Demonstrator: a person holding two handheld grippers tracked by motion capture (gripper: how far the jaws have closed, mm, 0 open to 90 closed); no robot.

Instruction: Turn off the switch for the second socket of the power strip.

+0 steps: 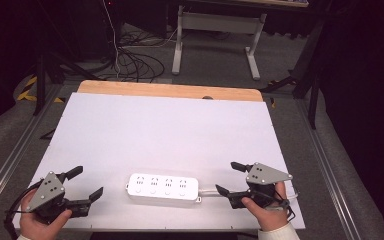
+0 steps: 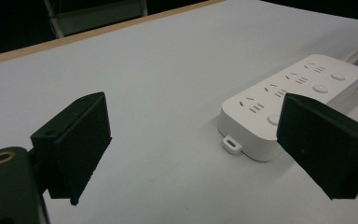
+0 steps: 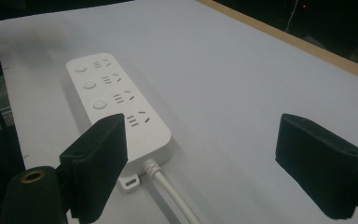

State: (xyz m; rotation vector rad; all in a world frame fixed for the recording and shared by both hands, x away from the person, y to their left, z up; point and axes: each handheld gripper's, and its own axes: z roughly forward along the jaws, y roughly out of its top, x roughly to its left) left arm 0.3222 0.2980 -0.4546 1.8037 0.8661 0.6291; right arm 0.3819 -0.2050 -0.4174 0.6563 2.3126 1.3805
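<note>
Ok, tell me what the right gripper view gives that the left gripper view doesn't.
Right gripper view: the white cable leaving the power strip's near end, beside a small mounting tab. Left gripper view: the strip's opposite end, with its own tab and no cable there. Both: the strip's sockets and round buttons, the white tabletop, its wooden far edge, and open black jaws holding nothing.

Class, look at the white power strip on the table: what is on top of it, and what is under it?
On top of the power strip: four socket sets, each with a round button; nothing is plugged in or resting there. It lies flat on the white table; its underside is hidden.
</note>
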